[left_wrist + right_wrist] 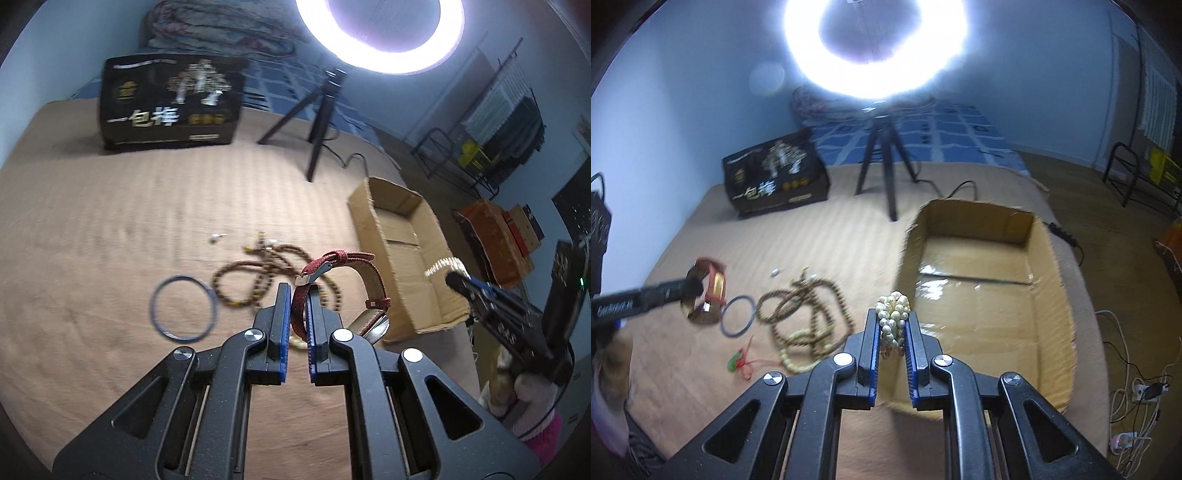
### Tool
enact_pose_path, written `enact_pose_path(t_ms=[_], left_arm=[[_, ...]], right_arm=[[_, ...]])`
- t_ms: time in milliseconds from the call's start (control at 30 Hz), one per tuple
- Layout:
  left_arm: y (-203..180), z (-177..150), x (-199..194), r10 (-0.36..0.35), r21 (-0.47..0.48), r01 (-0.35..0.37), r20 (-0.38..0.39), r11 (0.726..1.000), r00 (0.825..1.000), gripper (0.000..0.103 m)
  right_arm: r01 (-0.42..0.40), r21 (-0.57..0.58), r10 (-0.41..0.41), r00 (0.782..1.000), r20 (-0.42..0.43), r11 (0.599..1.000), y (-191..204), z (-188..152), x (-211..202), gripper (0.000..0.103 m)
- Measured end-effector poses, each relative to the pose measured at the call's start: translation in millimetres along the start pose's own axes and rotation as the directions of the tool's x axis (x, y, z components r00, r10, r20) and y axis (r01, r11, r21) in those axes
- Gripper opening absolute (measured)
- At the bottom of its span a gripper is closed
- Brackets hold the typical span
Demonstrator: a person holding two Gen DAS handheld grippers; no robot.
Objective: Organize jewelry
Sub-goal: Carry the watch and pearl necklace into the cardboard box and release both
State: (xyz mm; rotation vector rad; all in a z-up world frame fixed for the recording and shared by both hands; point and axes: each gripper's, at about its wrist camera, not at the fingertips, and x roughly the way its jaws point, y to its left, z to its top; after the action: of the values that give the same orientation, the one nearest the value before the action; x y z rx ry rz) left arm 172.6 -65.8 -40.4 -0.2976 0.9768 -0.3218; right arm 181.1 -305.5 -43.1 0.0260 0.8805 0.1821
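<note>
My left gripper [298, 293] is shut on the red strap of a wristwatch [354, 284] and holds it above the tan bed cover. It also shows at the left of the right wrist view [696, 286], with the watch [711, 291]. My right gripper [893, 321] is shut on a cream pearl bracelet [893, 314], just over the near left edge of the open cardboard box [979, 266]. In the left wrist view the right gripper [452, 275] holds the pearls [445, 266] by the box [402, 258]. Brown bead strands [258, 273] [805, 306] and a thin blue bangle [183, 311] [738, 315] lie on the cover.
A cream bead bracelet [798, 354], a green pendant on red cord [738, 360] and a small silver piece [216, 237] lie on the cover. A black printed bag [170, 103], a ring-light tripod [317, 122] and its cable stand behind. A floor with cables is to the right.
</note>
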Motion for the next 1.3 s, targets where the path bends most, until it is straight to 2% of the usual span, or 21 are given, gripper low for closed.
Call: enact_pose_path(t_ms=[233, 667, 1033, 1067, 1167, 1200, 1233, 1300], left_arm=[[-37, 2, 21, -0.030, 0.034, 0.031, -0.021, 0.999, 0.999, 0.006], [-104, -5, 74, -0.091, 0.065, 0.097, -0.085, 0.993, 0.992, 0.006], [-124, -14, 105, -0.102, 0.083, 0.113, -0.128, 0.990, 0.986, 0.006], [-124, -14, 108, -0.105, 0.087, 0.117, -0.133, 0.989, 0.986, 0.008], [-125, -16, 112, -0.117, 0.090, 0.131, -0.146, 0.987, 0.982, 0.019], [-125, -16, 113, -0.110, 0.092, 0.125, -0.145, 0.988, 0.983, 0.031], [-125, -16, 112, -0.102, 0.096, 0.116, -0.140, 0.989, 0.985, 0.037], [-124, -16, 110, -0.090, 0.102, 0.104, -0.131, 0.989, 0.987, 0.038]], right_arm=[[0.033, 0.048, -0.033, 0.999, 0.001, 0.998, -28, 16, 15, 0.010], [0.063, 0.125, -0.060, 0.998, -0.030, 0.990, -71, 21, 40, 0.010], [0.089, 0.156, -0.081, 0.995, -0.058, 0.984, -91, 16, 51, 0.011], [0.096, 0.153, -0.088, 0.994, -0.059, 0.983, -92, 15, 51, 0.013], [0.101, 0.152, -0.093, 0.994, -0.055, 0.983, -93, 15, 51, 0.038], [0.108, 0.148, -0.101, 0.993, -0.054, 0.983, -92, 15, 50, 0.046], [0.112, 0.147, -0.106, 0.993, -0.053, 0.983, -92, 15, 49, 0.049], [0.121, 0.148, -0.116, 0.992, -0.047, 0.982, -93, 15, 47, 0.060]])
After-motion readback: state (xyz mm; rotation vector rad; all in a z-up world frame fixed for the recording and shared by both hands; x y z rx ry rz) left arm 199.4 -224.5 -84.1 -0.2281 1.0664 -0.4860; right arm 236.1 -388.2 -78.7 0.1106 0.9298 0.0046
